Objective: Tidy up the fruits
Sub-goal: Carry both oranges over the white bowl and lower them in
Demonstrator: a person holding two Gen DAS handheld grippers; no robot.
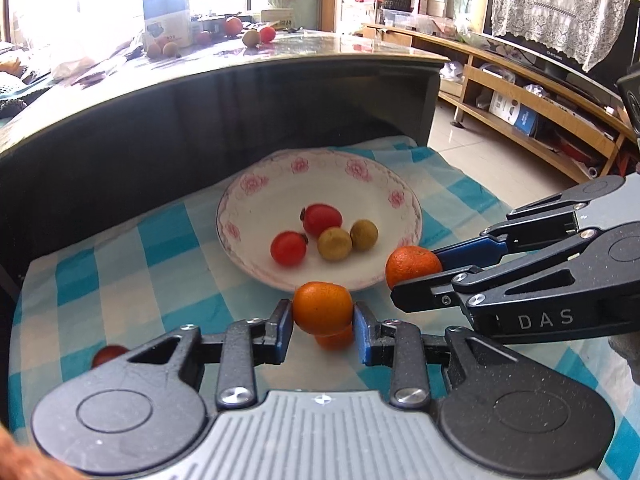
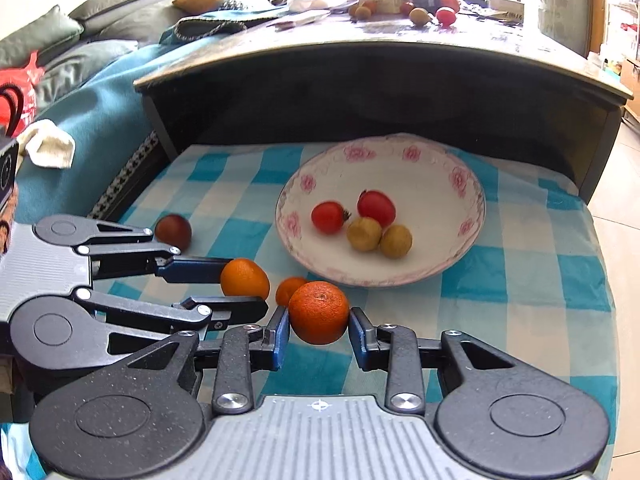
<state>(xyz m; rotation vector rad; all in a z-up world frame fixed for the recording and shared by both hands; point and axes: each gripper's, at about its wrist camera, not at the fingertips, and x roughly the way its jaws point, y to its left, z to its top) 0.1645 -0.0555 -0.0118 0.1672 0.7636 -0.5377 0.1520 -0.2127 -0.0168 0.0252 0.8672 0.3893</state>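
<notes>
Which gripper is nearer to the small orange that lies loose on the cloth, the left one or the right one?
Left. The small orange lies just past the left gripper and its held orange, partly under them. The right gripper, holding another orange, is also close, just in front.

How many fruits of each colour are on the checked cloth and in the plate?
Orange: 3
Red: 2, in the plate
Yellow-green: 2, in the plate
Dark red: 1, on the cloth
Total: 8
</notes>
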